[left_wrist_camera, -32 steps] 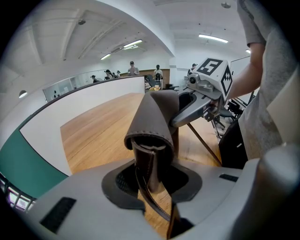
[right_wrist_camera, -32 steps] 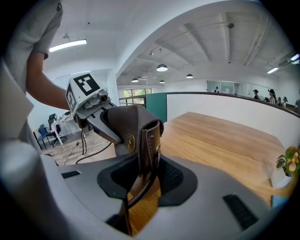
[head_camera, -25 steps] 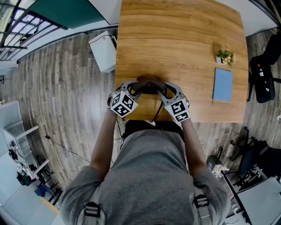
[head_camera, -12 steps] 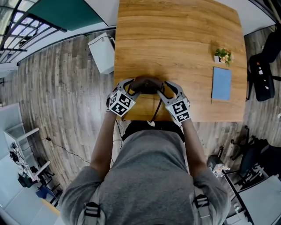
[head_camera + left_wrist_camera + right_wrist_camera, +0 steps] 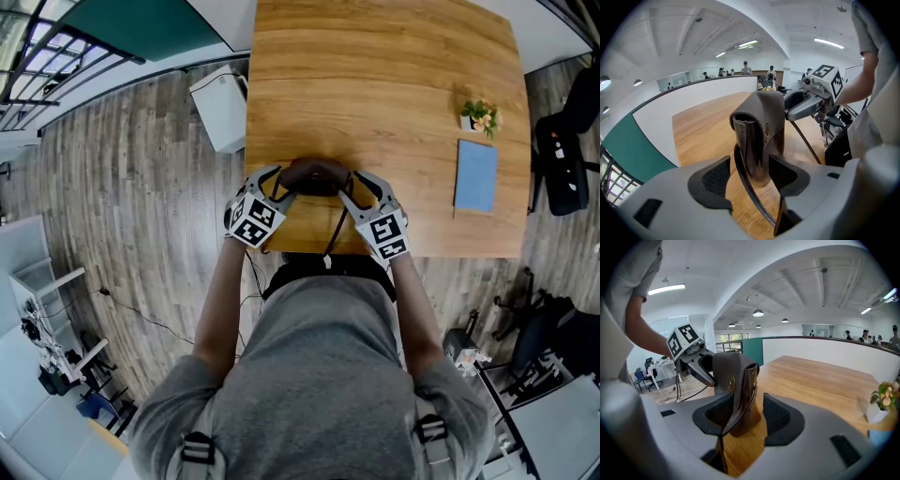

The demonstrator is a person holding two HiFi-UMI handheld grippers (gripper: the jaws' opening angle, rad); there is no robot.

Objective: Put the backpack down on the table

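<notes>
The brown backpack [image 5: 316, 176] stands on the desk [image 5: 375, 84] near its front edge, between the spread left gripper [image 5: 283, 187] and the right gripper [image 5: 352, 190]. The right gripper's jaws are closing: one pad is clear of the backpack, the other hidden behind it.

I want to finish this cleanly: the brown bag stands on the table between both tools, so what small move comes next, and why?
Probably draw both tools straight back, off the backpack. It stands upright on the table by itself. The left tool's jaws are apart, not clamping it; the right tool's jaws are closing slightly around it but not pressing it.
</notes>
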